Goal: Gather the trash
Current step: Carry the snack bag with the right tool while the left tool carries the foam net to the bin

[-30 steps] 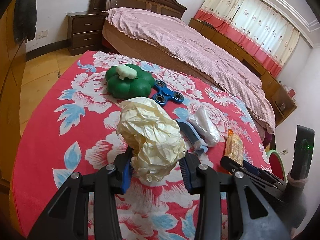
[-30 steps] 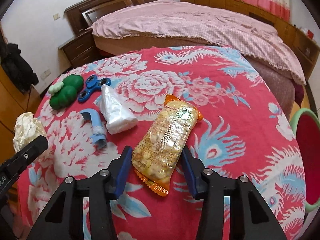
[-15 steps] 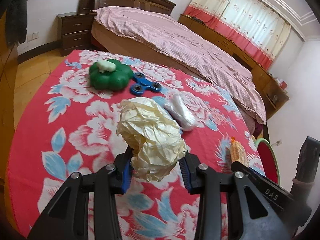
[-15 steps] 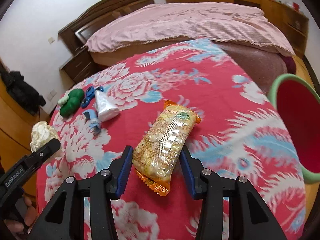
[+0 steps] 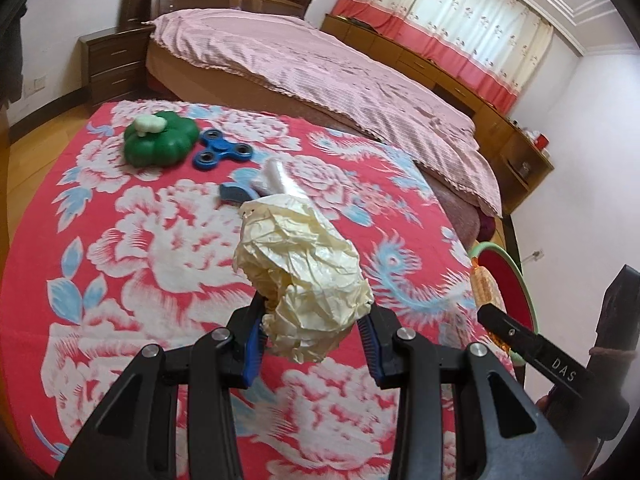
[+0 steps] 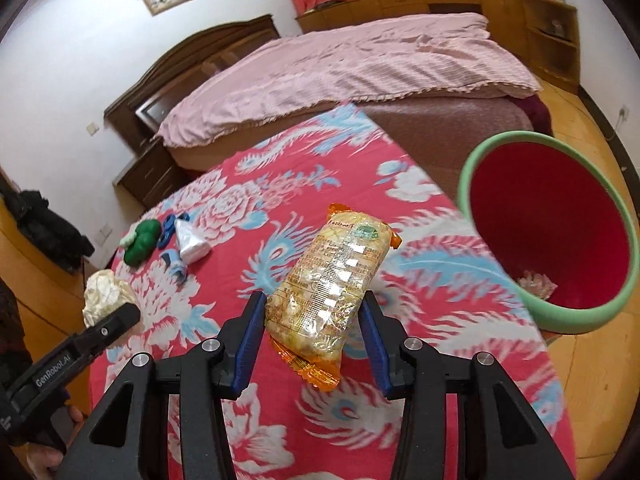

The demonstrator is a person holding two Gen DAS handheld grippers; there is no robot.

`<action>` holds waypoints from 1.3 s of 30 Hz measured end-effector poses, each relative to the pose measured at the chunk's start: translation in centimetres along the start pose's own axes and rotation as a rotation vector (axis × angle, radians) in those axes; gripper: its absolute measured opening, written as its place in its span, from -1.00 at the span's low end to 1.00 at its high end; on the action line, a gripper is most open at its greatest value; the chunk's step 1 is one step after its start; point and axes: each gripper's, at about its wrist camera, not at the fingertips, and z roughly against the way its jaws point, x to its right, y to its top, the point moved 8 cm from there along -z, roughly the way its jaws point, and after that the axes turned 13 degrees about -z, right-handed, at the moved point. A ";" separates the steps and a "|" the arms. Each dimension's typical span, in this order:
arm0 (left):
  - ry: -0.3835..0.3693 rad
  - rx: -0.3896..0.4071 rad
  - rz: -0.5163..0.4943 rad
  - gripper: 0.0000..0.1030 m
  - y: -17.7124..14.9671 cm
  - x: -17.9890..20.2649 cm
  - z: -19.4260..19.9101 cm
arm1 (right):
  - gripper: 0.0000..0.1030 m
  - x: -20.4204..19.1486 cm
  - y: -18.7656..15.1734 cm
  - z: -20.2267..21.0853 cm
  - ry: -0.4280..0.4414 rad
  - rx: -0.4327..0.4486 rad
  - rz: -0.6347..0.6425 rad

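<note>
Left gripper (image 5: 314,334): my fingers pinch a crumpled paper ball (image 5: 302,284), cream, creased, bulging beyond the tips; right gripper (image 6: 312,334): clamped on a glossy, crinkly snack packet (image 6: 330,288), carried lengthwise, I judge for dropping into the red bin (image 6: 480,160), right of my fingertips.

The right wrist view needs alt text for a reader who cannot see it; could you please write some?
The right gripper holds a clear orange-edged snack packet above a red floral tablecloth, with a red, green-rimmed bin at right holding a scrap of litter. At far left the left gripper holds crumpled cream paper; a pink bed lies behind.
</note>
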 end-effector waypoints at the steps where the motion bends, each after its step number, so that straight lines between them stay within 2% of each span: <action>1: -0.005 0.000 -0.007 -0.21 0.0 0.5 0.0 | -0.07 0.4 0.2 0.3 -0.001 0.007 -0.008; 21: -0.101 -0.065 -0.174 -0.21 0.5 10.0 -2.1 | -0.07 9.2 2.5 3.3 -0.057 0.073 -0.155; 39: -0.164 -0.137 -0.323 -0.21 1.1 18.4 -6.8 | -0.07 16.3 5.3 4.3 -0.115 0.109 -0.254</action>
